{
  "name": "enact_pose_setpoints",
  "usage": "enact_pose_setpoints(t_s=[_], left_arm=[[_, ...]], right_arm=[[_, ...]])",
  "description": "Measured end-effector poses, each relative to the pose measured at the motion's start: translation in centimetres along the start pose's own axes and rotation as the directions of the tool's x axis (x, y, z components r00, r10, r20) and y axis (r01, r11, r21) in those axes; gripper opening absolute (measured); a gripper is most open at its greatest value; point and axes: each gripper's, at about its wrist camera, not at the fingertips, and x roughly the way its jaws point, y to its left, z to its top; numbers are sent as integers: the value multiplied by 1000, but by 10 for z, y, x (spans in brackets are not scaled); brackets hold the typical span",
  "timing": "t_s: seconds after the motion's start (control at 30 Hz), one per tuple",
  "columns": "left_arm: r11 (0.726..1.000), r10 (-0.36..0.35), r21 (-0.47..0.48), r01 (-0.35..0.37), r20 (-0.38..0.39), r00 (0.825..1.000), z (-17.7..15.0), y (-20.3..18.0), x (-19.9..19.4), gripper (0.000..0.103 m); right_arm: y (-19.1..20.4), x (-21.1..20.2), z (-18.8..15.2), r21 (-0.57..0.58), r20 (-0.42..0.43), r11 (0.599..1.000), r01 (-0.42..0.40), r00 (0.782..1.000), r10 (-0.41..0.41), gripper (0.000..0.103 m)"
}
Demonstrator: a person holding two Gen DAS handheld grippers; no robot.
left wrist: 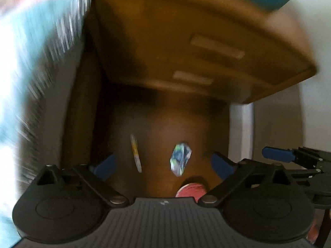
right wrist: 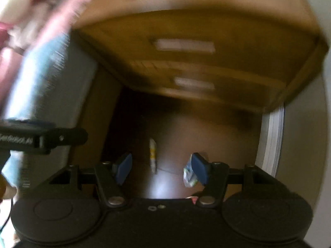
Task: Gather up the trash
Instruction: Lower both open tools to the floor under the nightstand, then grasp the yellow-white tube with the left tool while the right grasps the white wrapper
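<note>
Brown wooden floor (left wrist: 165,128) holds two uncollected scraps: crumpled wrapper (left wrist: 180,158), slim yellow-white packet (left wrist: 136,154) beside it. Left gripper (left wrist: 163,163), right gripper (right wrist: 162,168) both gape empty above. Collection apparently unstarted.

Both views are heavily smeared by motion blur. The wooden cabinet (left wrist: 186,47) is softened so far that its two pale handles (left wrist: 217,47) are seen only as streaks. A blue and pink patterned cloth (left wrist: 31,62) is cut off by the left edge and cannot be identified. The printing on the crumpled wrapper (left wrist: 180,158) and on the thin yellow-and-white wrapper (left wrist: 136,154) cannot be read. In the right wrist view the crumpled wrapper is partly hidden behind a blue finger pad (right wrist: 199,168). A pink object (left wrist: 191,190) is largely covered by the gripper body.
</note>
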Motion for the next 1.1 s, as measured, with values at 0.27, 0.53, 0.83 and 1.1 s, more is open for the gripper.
enact_pose_setpoints(t_s=[0.27, 0.53, 0.83, 1.1], left_arm=[[987, 95, -114, -112, -145, 985, -43, 40, 173, 100], [965, 175, -154, -212, -225, 959, -49, 69, 301, 100], [958, 195, -158, -238, -246, 949, -47, 78, 374, 99], [951, 178, -203, -233, -256, 950, -45, 87, 392, 89]], right_arm=[[-57, 160, -45, 161, -105, 986, 44, 994, -28, 63], [-77, 264, -69, 148, -187, 987, 68, 982, -39, 63], [-99, 341, -76, 225, -254, 964, 141, 964, -81, 61], [-92, 361, -80, 229, -273, 957, 176, 956, -110, 56]])
